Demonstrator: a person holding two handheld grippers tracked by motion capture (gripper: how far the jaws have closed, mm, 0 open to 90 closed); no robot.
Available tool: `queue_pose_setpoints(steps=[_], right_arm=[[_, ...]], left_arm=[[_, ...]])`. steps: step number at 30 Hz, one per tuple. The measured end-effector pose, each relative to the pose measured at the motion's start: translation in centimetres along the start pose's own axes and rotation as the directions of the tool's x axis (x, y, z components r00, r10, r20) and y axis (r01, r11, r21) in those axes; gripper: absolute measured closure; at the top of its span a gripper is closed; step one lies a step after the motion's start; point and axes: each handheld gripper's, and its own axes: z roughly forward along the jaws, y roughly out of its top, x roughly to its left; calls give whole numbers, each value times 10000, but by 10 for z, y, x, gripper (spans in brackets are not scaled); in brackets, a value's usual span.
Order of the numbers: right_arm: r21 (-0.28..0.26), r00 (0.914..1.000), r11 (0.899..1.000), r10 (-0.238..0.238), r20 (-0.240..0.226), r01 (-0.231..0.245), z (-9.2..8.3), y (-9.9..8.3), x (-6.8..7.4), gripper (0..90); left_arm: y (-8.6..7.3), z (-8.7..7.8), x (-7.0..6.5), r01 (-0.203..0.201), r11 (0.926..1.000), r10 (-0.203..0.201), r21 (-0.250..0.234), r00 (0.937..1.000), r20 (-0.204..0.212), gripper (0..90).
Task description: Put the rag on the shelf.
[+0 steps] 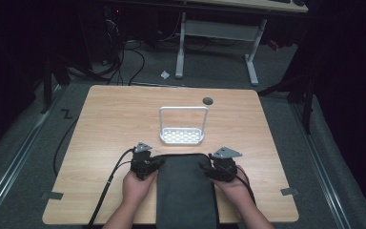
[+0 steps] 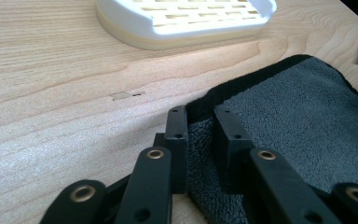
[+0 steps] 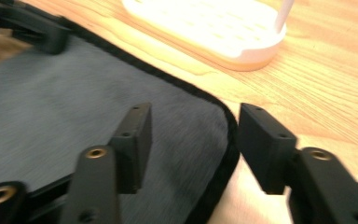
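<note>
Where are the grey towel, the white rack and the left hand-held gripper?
grey towel (image 1: 186, 191): high view, middle of the cloth.
white rack (image 1: 181, 136): high view, slotted base.
left hand-held gripper (image 2: 200, 133): left gripper view, between the fingertips, on the towel's corner.

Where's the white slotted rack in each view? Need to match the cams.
High view: the white rack stands mid-table, just beyond the far edge of the dark grey towel.
Left gripper view: rack base along the top edge, centre, beyond the towel corner.
Right gripper view: rack base at top centre-right, overexposed.
Shared landmark: the towel's black-bound far edge, which faces the rack in all three.
</note>
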Motion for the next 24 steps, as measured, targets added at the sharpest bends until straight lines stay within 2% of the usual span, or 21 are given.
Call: queue_pose_setpoints(steps=[3,5,6,9,13,20,21,24], right_arm=[[387,9995,9988,298,-90,-294,13,3,-4,406],[615,9997,9979,217,-65,-213,19,1,-5,396],[722,9998,9973,163,-73,-157,21,0,-5,386],[780,9985,9957,510,-202,-493,21,-2,-7,387],[601,9990,9976,352,-273,-335,19,-5,-2,505],[524,9937,9973,572,-968,-523,17,-8,1,712],[485,9920,9972,618,-1100,-567,17,-8,1,731],[495,9929,9974,565,-1050,-515,17,-8,3,758]], left_arm=[[0,0,0,10,10000,-10,-21,10000,1,746],[0,0,0,12,10000,-12,-27,10000,16,740],[0,0,0,13,10000,-13,-24,10000,28,739],[0,0,0,13,10000,-13,-27,10000,32,735],[0,-1,1,28,10000,-27,-25,10000,46,733],[0,-1,1,49,10000,-49,-8,10000,86,734],[0,-1,1,51,10000,-51,-6,9999,86,735],[0,-1,2,111,9999,-111,-13,9999,130,736]])
